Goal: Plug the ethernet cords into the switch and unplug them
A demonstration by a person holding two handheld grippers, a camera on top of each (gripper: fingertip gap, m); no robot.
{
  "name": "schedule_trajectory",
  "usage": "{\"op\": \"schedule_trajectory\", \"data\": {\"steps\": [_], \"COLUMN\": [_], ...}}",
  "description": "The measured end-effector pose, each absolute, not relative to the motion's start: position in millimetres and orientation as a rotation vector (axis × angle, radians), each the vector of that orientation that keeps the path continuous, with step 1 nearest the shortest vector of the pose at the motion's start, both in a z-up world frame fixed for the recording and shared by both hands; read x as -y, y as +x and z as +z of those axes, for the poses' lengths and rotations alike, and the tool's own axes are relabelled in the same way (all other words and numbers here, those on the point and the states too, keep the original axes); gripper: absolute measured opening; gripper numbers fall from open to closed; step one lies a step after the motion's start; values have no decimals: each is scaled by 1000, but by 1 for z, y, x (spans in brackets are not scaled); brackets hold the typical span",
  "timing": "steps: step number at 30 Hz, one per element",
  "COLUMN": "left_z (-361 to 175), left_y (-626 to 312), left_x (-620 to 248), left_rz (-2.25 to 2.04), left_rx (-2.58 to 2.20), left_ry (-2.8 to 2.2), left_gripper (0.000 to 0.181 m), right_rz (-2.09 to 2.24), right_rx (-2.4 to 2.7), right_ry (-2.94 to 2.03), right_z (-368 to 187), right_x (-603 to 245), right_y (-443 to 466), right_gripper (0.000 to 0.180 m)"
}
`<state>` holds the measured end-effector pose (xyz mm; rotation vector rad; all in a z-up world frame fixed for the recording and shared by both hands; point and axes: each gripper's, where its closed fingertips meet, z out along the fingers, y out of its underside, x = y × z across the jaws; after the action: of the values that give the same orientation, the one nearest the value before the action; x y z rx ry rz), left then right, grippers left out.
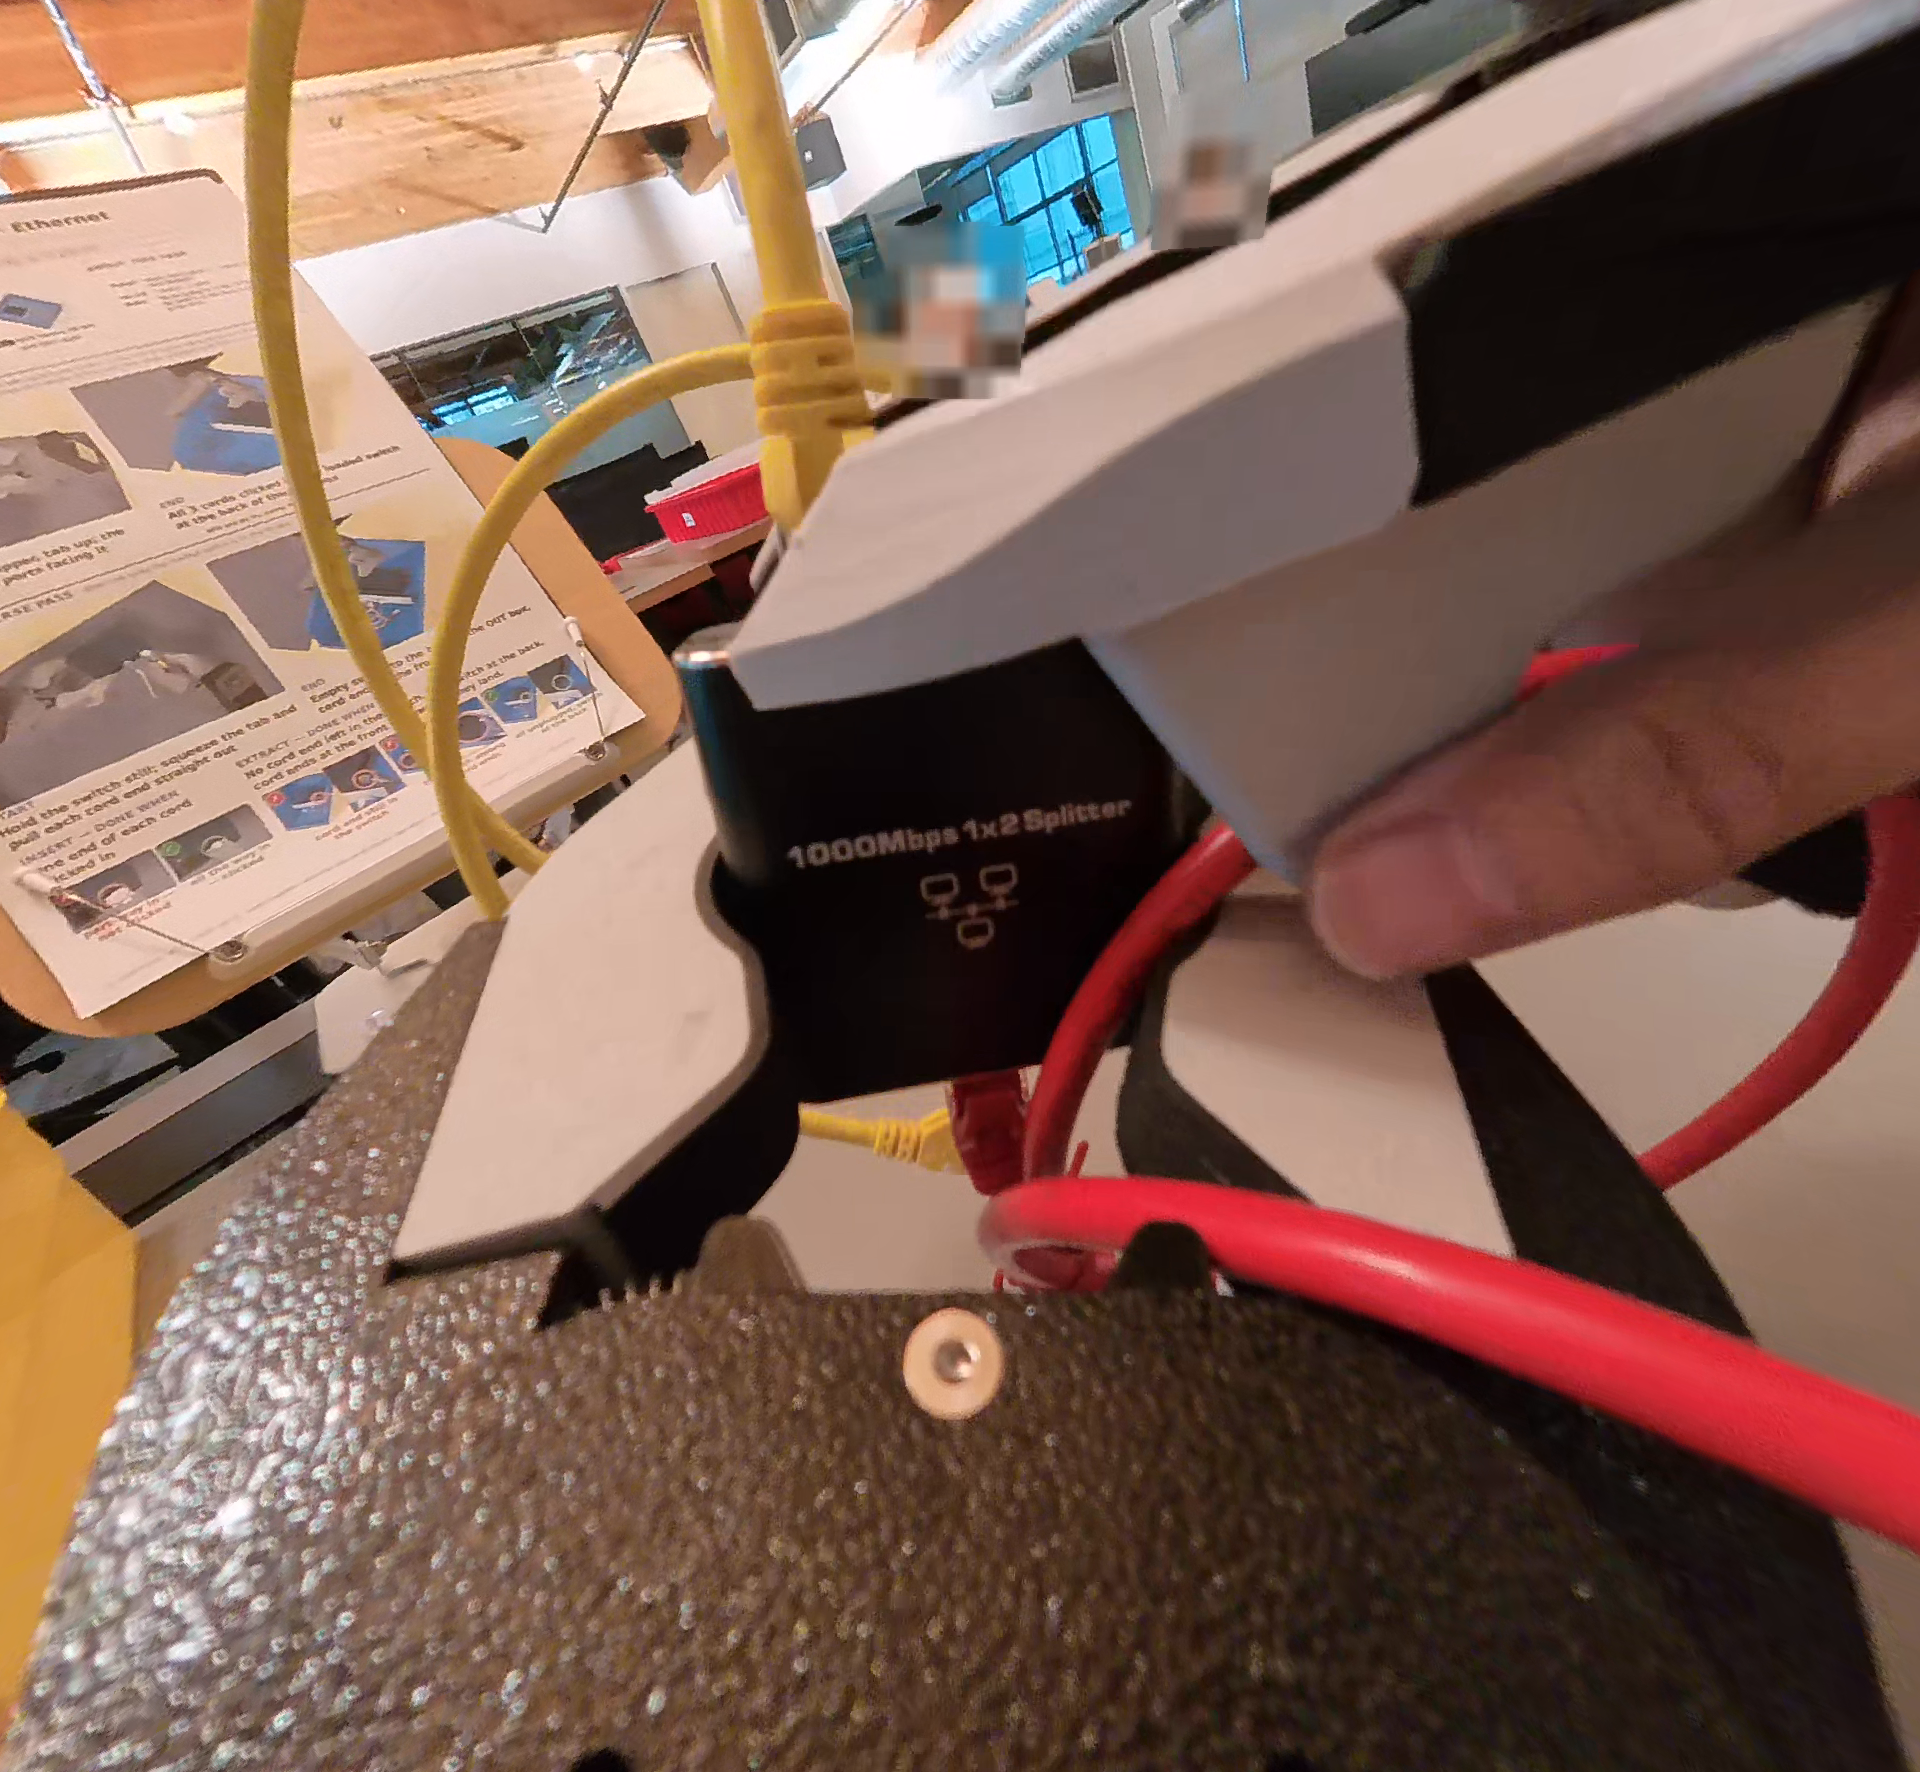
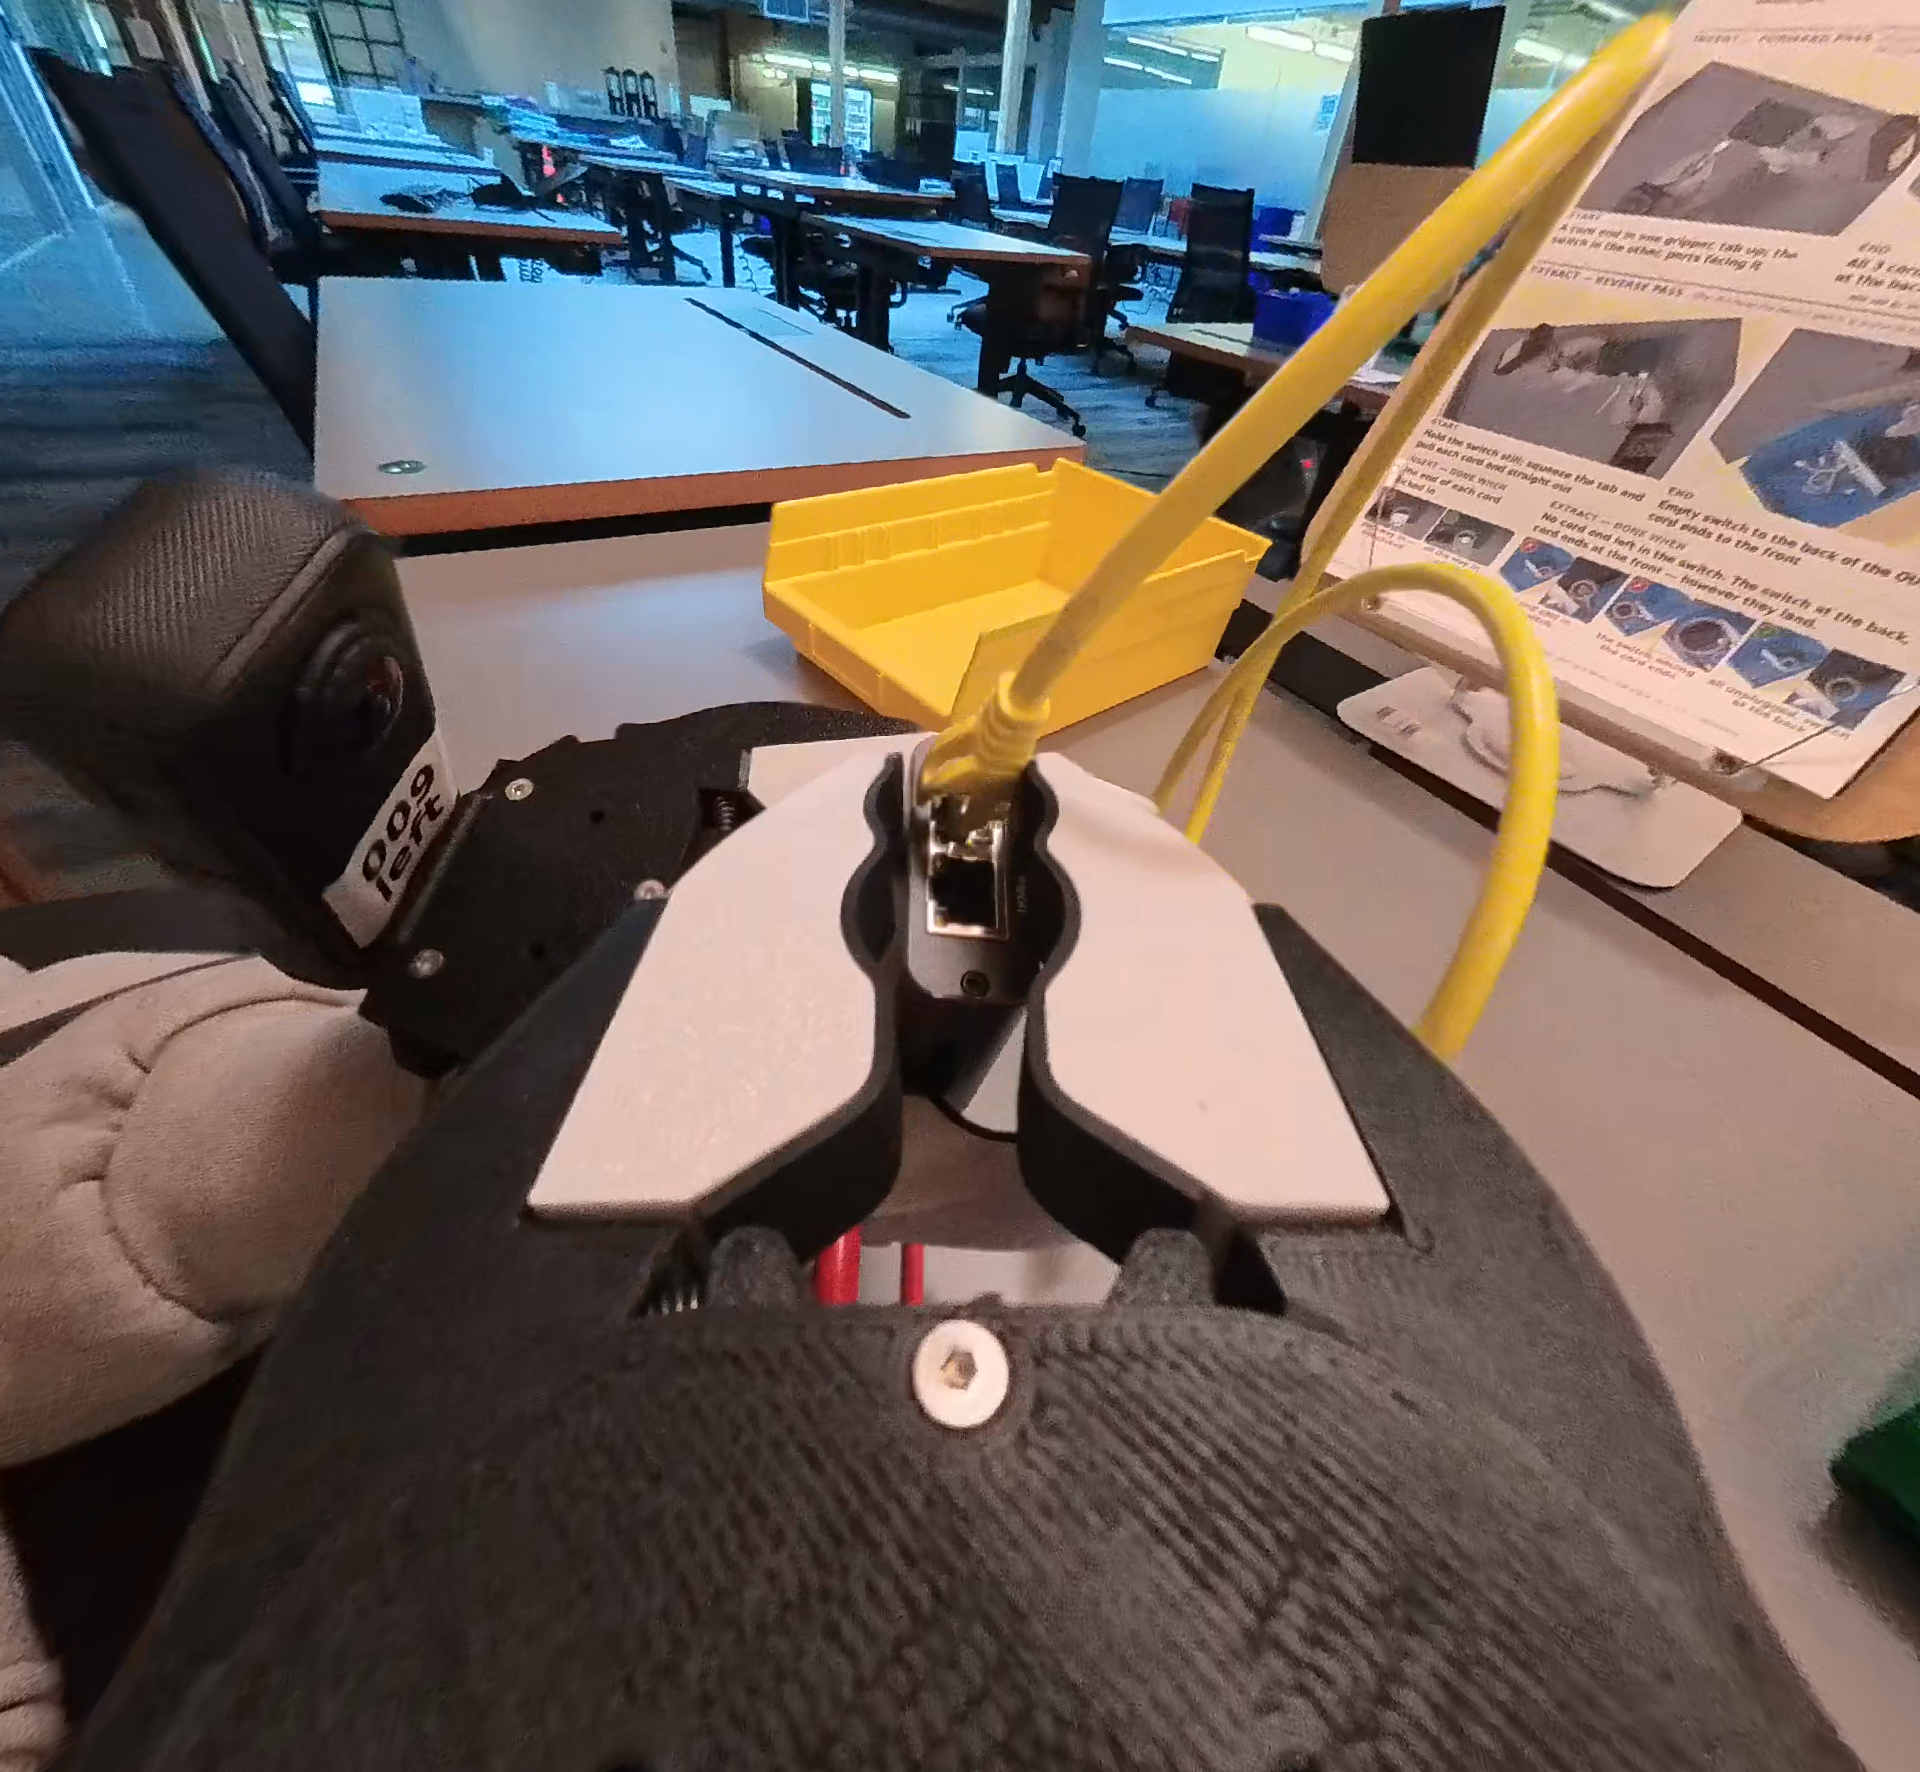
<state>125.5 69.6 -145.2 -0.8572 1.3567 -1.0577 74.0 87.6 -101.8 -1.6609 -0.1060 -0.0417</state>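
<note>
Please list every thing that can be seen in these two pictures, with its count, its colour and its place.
switch: one, black, clamped between the right gripper's fingers, one port empty
yellow cord: at least one, plugged into the switch's far port, looping up and right
red cord: one, below and right of the switch
bin: one, yellow, empty, on the table behind the switch
instruction sheet: one, white, on a stand at the right
table: one, grey, under everything
desks and chairs: many, in the hall behind
left gripper: fingers on either side of the switch, grip unclear
right gripper: shut on the switch
person's finger: one, on the right gripper's finger
</note>
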Motion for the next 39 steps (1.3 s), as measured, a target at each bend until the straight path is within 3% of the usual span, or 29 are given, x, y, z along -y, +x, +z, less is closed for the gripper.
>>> {"op": "schedule_trajectory", "data": {"steps": [13,39], "left_z": [-138,-158], "left_y": [126,151], "left_x": [-50,-46], "left_rz": [-1248,-1079], "left_rx": [-1342,-1431], "left_ry": [-798,-822], "left_gripper": [77,77], "right_rz": [-49,-130], "right_rx": [118,97], "right_ry": [-1556,-1614], "right_z": [-91,-111], "right_x": [-69,-69], "right_y": [73,97], "right_gripper": [17,16]}}
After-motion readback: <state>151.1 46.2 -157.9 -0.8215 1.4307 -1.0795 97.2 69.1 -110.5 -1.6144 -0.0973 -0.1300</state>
